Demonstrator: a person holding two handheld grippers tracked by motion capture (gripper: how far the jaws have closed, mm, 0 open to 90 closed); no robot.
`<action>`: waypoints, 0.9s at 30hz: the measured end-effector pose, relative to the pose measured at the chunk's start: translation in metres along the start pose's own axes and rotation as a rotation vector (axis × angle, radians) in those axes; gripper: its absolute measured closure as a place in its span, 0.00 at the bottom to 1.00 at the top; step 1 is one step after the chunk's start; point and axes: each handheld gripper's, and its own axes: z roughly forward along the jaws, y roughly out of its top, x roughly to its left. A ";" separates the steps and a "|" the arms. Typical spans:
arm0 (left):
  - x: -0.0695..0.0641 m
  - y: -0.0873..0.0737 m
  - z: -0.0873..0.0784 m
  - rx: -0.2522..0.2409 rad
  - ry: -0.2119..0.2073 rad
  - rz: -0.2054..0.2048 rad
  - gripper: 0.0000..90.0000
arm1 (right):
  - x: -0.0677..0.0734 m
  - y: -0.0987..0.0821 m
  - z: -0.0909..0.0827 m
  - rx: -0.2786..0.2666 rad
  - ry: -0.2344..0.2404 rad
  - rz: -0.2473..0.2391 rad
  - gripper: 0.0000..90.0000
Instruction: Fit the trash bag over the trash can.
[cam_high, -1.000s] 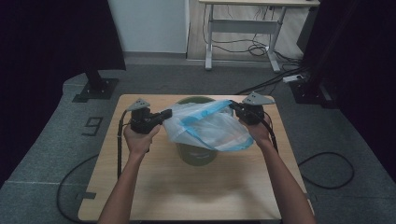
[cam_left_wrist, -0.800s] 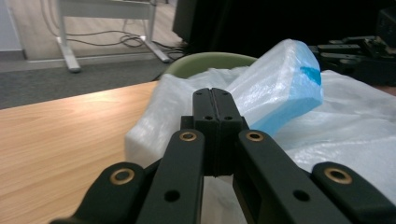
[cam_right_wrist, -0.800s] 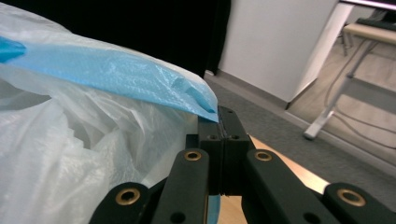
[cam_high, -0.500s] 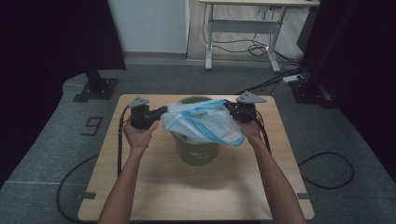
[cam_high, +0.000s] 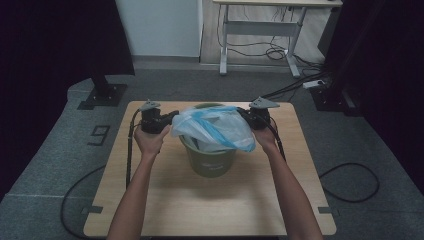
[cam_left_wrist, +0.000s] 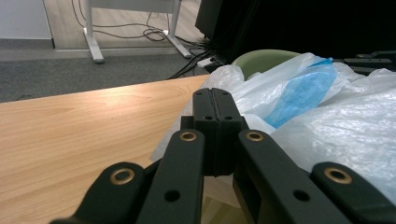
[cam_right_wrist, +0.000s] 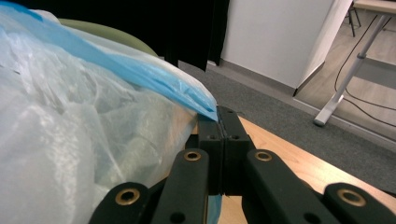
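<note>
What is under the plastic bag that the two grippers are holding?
Under the plastic bag stands a green bucket on the wooden table. The bag covers most of its mouth, so its inside cannot be seen.

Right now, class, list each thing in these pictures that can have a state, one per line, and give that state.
plastic bag: translucent with a blue band, stretched between both grippers over the bin's mouth, not yet pulled down around the rim.
green bin: upright on the table, mouth partly covered by the bag.
left gripper: fingers shut on the bag's edge.
right gripper: fingers shut on the bag's blue edge.
</note>
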 end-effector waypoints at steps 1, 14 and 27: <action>0.000 0.000 0.001 0.001 0.000 -0.003 1.00 | 0.000 -0.001 0.000 0.004 -0.003 0.003 0.96; -0.007 0.000 -0.003 -0.009 0.001 0.005 1.00 | -0.017 0.014 -0.039 -0.134 0.076 0.139 0.55; -0.010 0.003 -0.010 -0.021 -0.006 0.005 1.00 | -0.005 0.025 -0.040 -0.011 0.034 0.048 0.54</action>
